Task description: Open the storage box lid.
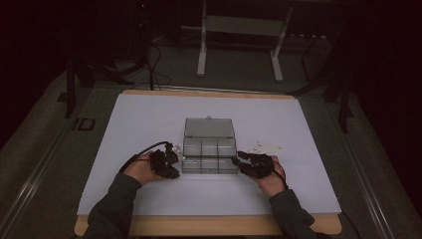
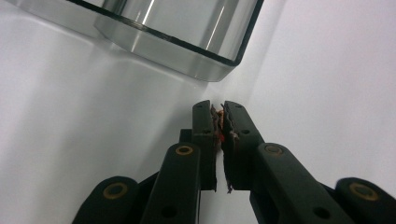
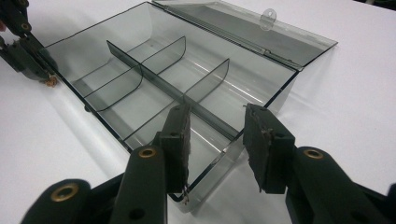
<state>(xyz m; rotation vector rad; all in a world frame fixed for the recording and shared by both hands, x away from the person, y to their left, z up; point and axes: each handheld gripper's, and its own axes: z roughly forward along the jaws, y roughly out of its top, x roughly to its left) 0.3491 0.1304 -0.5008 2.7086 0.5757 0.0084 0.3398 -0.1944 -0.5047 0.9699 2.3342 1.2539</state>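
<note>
Compartment box (image 1: 209, 157) of smoky clear plastic, set at the middle of the white table (image 1: 149, 119), lid thrown open.

Nearest, low in the right gripper view: right gripper (image 3: 217, 121) held wide, one jaw over the box interior, the other outside the wall, the near corner of the box (image 3: 187, 88) between them. No pad seen pressing on the plastic. In the high view, sat at the right edge of the box, right gripper (image 1: 240, 162) just beside it.

At the opposite near corner: left gripper (image 1: 175, 167) narrowed almost to nothing. In the left gripper view, jaws of the left gripper (image 2: 218, 112) nearly together, a reddish frayed scrap between the pads; could not be told whether a small item or worn pad lining. Box corner (image 2: 177, 42) just beyond the tips, apart from them. Seen too at the upper left of the right gripper view (image 3: 46, 77).

Further in: thin dividers (image 3: 140, 60), six empty cells. Furthest: lid (image 3: 280, 39) laid back flat on its hinge, small latch tab (image 3: 269, 16) at its far edge.

Judged light, stiff and hollow; smooth walls probably slippery, liable to skate on the sheet if pushed from one side. Thin plastic probably brittle at hinge and dividers. Best taken by a side wall near a corner, pads either side, pressure moderate, with the other gripper steadying the opposite end.
</note>
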